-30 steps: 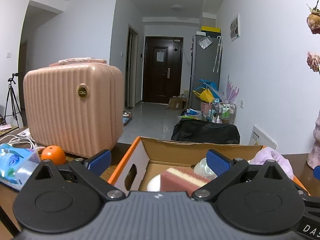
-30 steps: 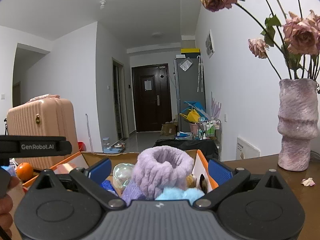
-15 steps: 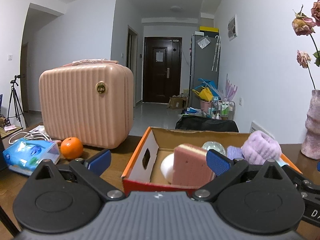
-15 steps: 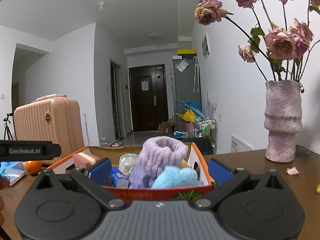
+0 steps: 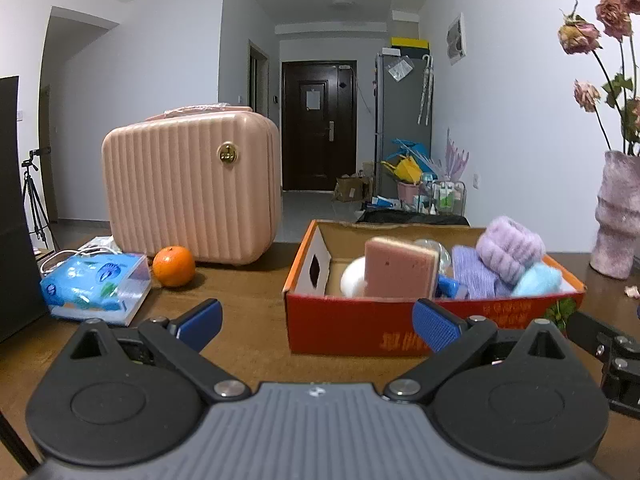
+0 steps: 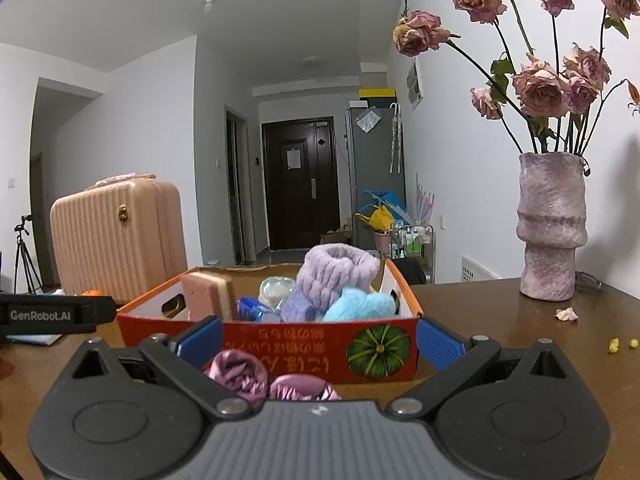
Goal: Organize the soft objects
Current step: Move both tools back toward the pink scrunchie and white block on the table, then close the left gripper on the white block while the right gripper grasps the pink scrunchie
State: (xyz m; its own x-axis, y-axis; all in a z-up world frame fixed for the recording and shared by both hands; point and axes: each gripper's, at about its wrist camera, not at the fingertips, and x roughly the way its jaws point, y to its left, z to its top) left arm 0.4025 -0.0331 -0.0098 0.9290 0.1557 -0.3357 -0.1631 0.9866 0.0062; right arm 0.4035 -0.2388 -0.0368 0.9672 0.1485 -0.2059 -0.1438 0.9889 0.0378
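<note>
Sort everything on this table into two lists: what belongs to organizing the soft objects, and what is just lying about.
Belongs to the job:
orange cardboard box
pink sponge block
fluffy lilac headband
folded purple knit cloth
light blue fluffy cloth
shiny purple satin scrunchie

Just lying about:
pink ribbed hard case
orange fruit
blue tissue pack
rough pink vase of dried roses

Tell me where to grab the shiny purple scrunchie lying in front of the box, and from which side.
Grip the purple scrunchie across its bunched ring, probably from above with the open right gripper. It lies flat on the table just before the box, leaving little room sideways.
</note>
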